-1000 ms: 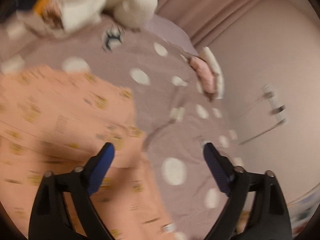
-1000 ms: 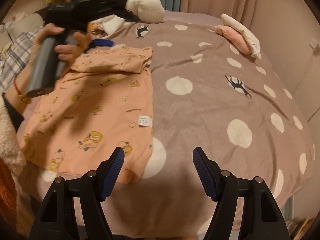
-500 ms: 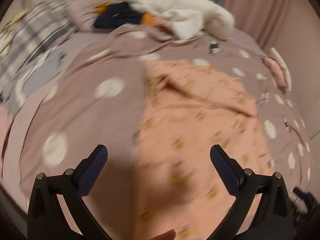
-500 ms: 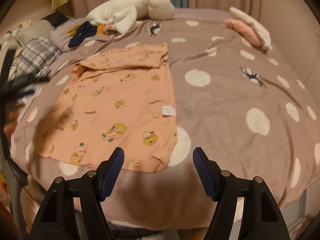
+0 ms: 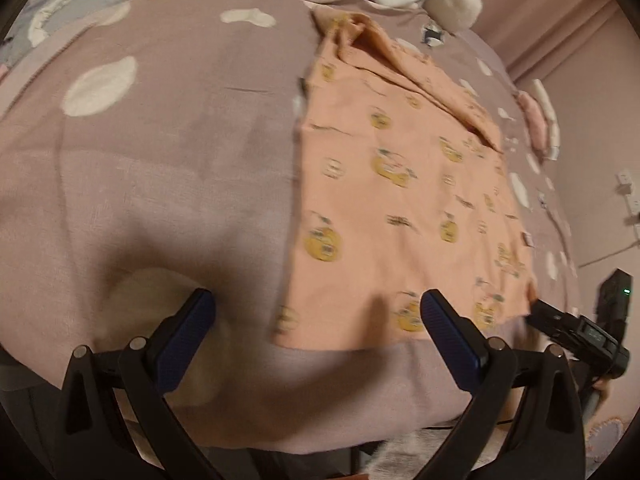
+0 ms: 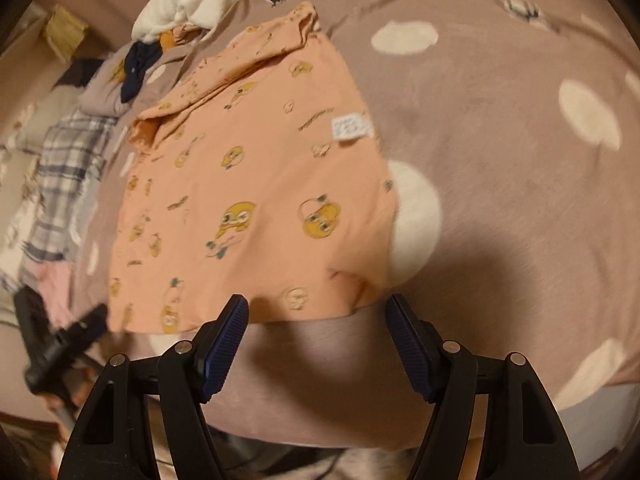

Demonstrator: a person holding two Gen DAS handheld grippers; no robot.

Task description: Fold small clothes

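Observation:
An orange garment with yellow cartoon prints [image 5: 400, 200] lies flat on the mauve dotted bedspread [image 5: 160, 140], its far end folded over. It also shows in the right wrist view [image 6: 248, 184], with a white label at its right edge. My left gripper [image 5: 316, 308] is open and empty just before the garment's near-left corner. My right gripper [image 6: 316, 312] is open and empty just before the near hem, by the right corner. Each gripper shows in the other's view: the right one [image 5: 576, 328] and the left one [image 6: 60, 344].
White fluffy clothes [image 6: 188, 0] and a dark item [image 6: 136, 68] lie at the far end of the bed. A plaid cloth [image 6: 64, 168] lies at the left. Folded pink and white clothes [image 5: 540, 120] sit at the far right. The bedspread [image 6: 500, 160] drops off at the near edge.
My left gripper swung from the far folded end back to the garment's near-left corner. My right gripper moved in closer to the near hem. Both stayed open.

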